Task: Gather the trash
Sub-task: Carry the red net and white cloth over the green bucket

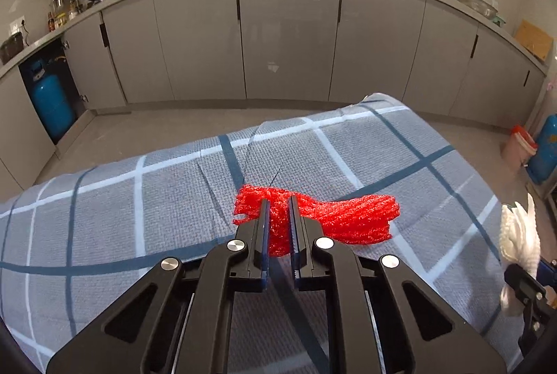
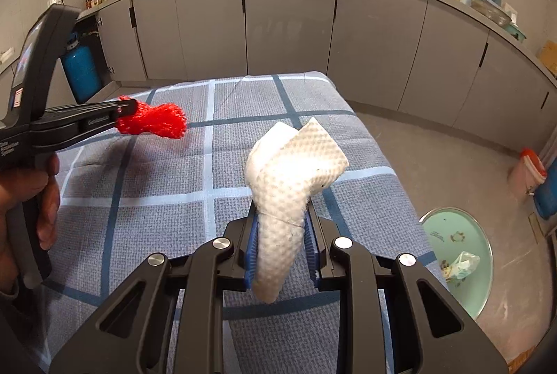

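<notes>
Hidden under the blue-and-white checked woven tablecloth [image 2: 167, 210]: the table itself. Cut off at the right edge of the left wrist view: most of the right gripper [image 1: 522, 283], only its black tip and the white wad showing. Small white lettering on the left gripper [image 2: 126, 111] body in the right wrist view too blurred to read.

Left gripper clamped on a crumpled red foam-mesh fruit sleeve [image 1: 313, 217], fuzzy and netted, held above the near middle of the cloth. Right gripper [image 2: 281, 227] with blue-padded fingers [image 2: 251, 245] clenched around a folded white dimpled paper towel [image 2: 290, 179], sticking up and forward, above the cloth's near right part.

Down on the grey floor, right of the table: round pale-green basin with a metal rim [image 2: 480, 234], a crumpled plastic scrap [image 2: 461, 266] inside. Far across: grey glossy cabinet fronts [image 2: 289, 22].
</notes>
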The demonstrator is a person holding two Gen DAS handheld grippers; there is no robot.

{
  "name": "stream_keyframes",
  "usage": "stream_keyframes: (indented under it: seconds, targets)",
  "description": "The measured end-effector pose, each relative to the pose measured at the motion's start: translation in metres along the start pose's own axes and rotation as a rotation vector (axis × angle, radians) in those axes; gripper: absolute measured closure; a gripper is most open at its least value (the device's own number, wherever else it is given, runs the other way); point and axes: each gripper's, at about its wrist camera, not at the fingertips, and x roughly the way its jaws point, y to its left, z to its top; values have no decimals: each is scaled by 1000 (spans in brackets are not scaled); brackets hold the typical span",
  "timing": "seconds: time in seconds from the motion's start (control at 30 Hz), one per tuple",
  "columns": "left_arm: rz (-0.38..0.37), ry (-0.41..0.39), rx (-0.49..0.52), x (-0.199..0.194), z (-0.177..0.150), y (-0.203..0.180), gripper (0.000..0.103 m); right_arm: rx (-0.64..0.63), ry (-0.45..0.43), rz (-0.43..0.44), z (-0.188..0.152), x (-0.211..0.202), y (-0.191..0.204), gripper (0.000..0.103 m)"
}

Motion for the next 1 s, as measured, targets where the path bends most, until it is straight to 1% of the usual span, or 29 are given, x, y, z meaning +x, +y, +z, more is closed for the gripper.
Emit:
stream_keyframes:
  seconds: [0.2, 0.4, 0.7, 1.0]
  targets:
    - [33, -49, 35, -51, 0, -17, 92, 13, -39, -4, -2, -29, -8, 79]
    - [42, -92, 86, -88, -3, -45, 92, 35, -73, -17, -9, -58, -21, 79]
    - [14, -121, 158, -118, -9, -88, 92, 100, -112, -51, -18, -86, -57, 78]
    - [-10, -136, 208, -131, -12, -125, 92, 151, -131, -87, -30, -104, -88, 78]
